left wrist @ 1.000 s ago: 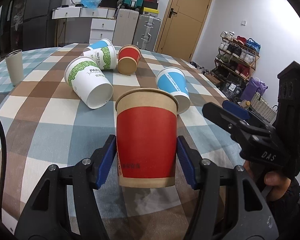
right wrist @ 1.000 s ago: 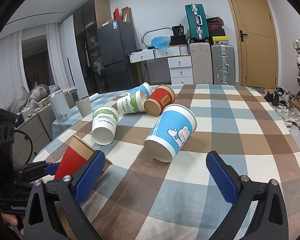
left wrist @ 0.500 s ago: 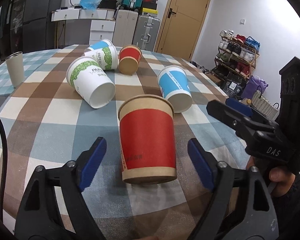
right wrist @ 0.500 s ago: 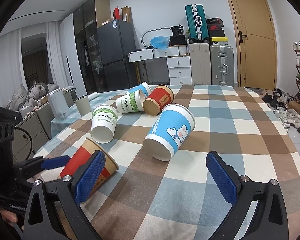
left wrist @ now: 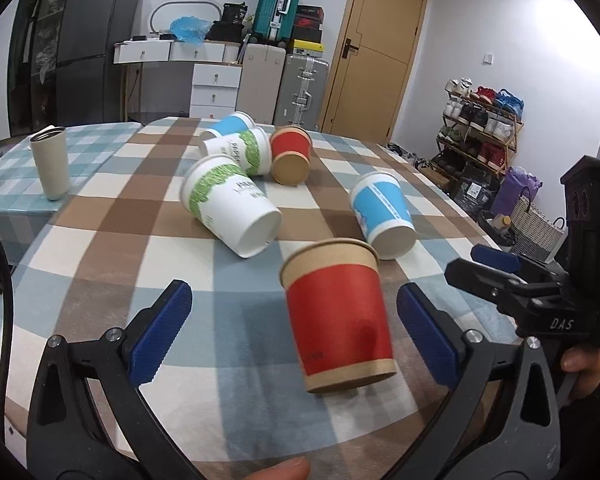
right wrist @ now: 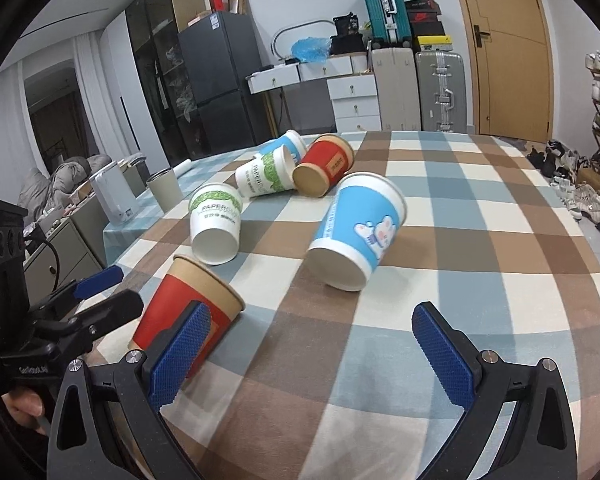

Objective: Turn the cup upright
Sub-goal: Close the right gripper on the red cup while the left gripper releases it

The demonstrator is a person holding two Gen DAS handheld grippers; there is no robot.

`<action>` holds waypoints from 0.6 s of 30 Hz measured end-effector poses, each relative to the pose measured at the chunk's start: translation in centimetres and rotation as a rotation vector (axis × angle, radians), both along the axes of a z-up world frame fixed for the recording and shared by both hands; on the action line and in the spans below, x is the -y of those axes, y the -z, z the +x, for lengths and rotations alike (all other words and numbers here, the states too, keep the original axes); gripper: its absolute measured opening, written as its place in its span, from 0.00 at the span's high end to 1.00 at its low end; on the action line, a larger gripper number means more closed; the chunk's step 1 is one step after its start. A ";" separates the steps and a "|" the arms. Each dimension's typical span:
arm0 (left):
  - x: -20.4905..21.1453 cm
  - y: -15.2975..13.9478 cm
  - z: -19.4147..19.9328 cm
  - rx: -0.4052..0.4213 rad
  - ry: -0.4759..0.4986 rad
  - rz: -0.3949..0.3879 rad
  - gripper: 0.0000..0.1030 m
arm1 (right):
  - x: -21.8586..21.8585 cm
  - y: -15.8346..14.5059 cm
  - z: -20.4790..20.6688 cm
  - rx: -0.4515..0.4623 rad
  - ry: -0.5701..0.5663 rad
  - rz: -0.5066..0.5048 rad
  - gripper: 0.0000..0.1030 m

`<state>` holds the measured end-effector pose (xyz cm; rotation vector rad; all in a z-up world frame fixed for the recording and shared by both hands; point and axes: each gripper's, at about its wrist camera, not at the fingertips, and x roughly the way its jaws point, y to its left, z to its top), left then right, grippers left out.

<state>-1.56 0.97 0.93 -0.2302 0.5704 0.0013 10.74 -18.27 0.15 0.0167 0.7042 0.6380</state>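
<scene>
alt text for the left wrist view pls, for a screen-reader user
The open left claw frames an upright red paper cup standing free on the checked tablecloth, pads clear of it on both sides. Behind it five cups lie tipped over: two white-and-green, two blue, one red. The right claw reaches in from the right edge.

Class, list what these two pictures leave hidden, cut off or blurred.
1. Near red cup: motion-blurred in the left wrist view; in the right wrist view a blue pad of the right hand-held gripper covers its base.
2. Far blue cup: mostly behind the green-print cup.
3. Kettle: cut off in the left view.
</scene>
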 end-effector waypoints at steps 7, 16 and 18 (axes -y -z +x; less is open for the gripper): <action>-3.4 0.3 -0.3 0.020 -0.056 -0.003 0.01 | -2.8 -0.3 0.3 -0.079 -0.057 -0.007 0.00; -5.6 1.6 -0.3 -0.009 -0.108 0.001 0.01 | -6.7 0.9 2.0 -0.253 -0.109 -0.001 0.00; -5.9 1.9 -0.3 -0.017 -0.116 0.001 0.01 | -7.5 1.1 2.3 -0.283 -0.122 0.011 0.00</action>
